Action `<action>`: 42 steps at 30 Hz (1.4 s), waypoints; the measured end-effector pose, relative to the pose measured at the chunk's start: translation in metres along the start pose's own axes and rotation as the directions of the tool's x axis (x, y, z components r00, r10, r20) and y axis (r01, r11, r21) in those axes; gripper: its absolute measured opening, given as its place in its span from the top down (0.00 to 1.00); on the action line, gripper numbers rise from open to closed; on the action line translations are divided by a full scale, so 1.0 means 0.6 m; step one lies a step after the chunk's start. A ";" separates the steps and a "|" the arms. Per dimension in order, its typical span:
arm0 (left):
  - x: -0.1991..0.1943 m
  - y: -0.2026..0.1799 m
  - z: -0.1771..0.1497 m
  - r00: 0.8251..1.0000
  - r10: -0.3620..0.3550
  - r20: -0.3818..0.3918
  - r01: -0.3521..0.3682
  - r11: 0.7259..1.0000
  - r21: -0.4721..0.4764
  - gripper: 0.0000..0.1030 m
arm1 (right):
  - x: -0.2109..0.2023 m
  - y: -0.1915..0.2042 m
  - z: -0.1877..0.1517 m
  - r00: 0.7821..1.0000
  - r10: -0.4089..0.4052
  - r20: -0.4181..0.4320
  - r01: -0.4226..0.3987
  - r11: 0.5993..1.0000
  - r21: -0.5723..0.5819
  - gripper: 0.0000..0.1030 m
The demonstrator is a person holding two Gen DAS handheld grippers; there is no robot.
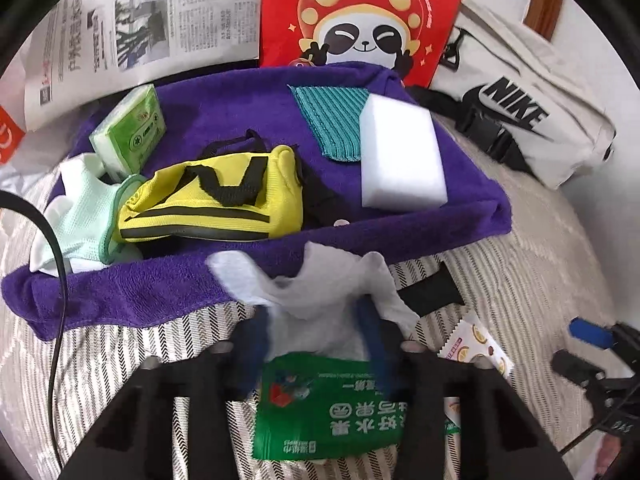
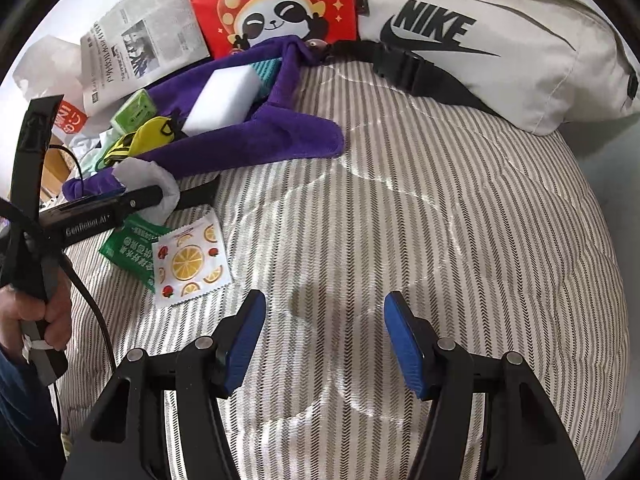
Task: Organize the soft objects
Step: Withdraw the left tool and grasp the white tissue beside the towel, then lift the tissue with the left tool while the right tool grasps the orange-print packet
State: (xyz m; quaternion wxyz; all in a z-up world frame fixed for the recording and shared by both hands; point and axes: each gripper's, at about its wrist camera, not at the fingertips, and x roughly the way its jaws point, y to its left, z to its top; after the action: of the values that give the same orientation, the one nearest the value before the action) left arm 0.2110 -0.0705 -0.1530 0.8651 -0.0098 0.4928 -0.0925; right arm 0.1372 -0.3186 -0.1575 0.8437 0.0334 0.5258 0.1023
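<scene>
A purple towel lies spread on the striped bed and carries a white sponge block, a teal ribbed cloth, a yellow and black pouch, a mint glove and a green tissue pack. My left gripper is shut on a crumpled white tissue at the towel's near edge, above a green packet. In the right wrist view the left gripper holds the tissue. My right gripper is open and empty above bare bedding.
A red panda bag, newspaper and a white Nike bag lie behind the towel. A lemon-print sachet lies beside the green packet. A black cable hangs at left.
</scene>
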 end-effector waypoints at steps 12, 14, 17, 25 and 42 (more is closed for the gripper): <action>-0.044 0.051 -0.014 0.985 -0.174 0.020 0.175 0.982 -0.075 0.89 | -0.012 0.038 -0.008 1.000 -0.005 0.003 0.005 1.000 -0.027 0.41; -0.059 0.065 -0.015 0.987 -0.154 0.042 0.157 0.985 -0.071 0.89 | -0.019 0.042 -0.010 1.000 -0.004 0.010 0.004 1.000 -0.029 0.41; -0.074 0.094 -0.013 0.992 -0.114 0.055 0.118 0.989 -0.086 0.89 | -0.024 0.053 -0.007 1.000 0.004 0.019 -0.003 0.999 -0.035 0.41; -0.109 0.147 -0.034 0.992 -0.087 0.094 0.100 0.984 -0.146 0.89 | -0.003 0.110 0.004 1.000 0.028 0.005 -0.027 0.995 -0.098 0.41; -0.101 0.254 -0.070 0.982 -0.140 0.126 0.178 0.903 -0.390 0.88 | 0.066 0.153 0.014 0.999 -0.049 -0.016 0.045 0.982 -0.183 0.35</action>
State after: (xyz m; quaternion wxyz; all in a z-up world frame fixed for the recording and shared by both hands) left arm 0.1682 0.0925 -0.1396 0.8569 -0.2306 0.4572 -0.0597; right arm 0.1491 -0.2203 -0.1736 0.8400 -0.0578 0.5235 0.1306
